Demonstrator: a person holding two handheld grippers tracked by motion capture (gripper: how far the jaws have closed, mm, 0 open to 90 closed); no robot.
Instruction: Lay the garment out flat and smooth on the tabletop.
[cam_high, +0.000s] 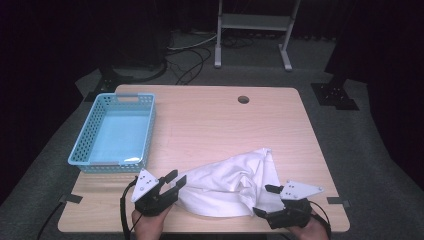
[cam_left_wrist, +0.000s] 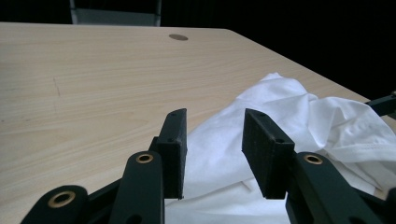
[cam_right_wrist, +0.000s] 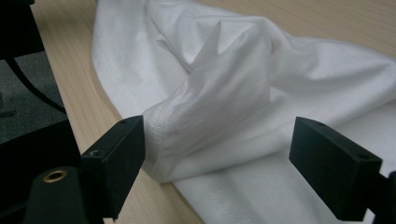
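Observation:
A crumpled white cloth (cam_high: 230, 182) lies on the wooden table (cam_high: 210, 125) near its front edge. My left gripper (cam_high: 175, 179) is open at the cloth's left edge; in the left gripper view the cloth (cam_left_wrist: 299, 130) lies just beyond and under its jaws. My right gripper (cam_high: 265, 200) is open at the cloth's right front corner. In the right gripper view a raised fold of the cloth (cam_right_wrist: 224, 107) with a stitched hem sits between the two jaws, and the left jaw touches the hem.
A light blue plastic basket (cam_high: 116, 132) stands at the table's left side. A round cable hole (cam_high: 243, 99) is near the far edge. Beyond the table stand a white metal frame (cam_high: 252, 30) and floor cables.

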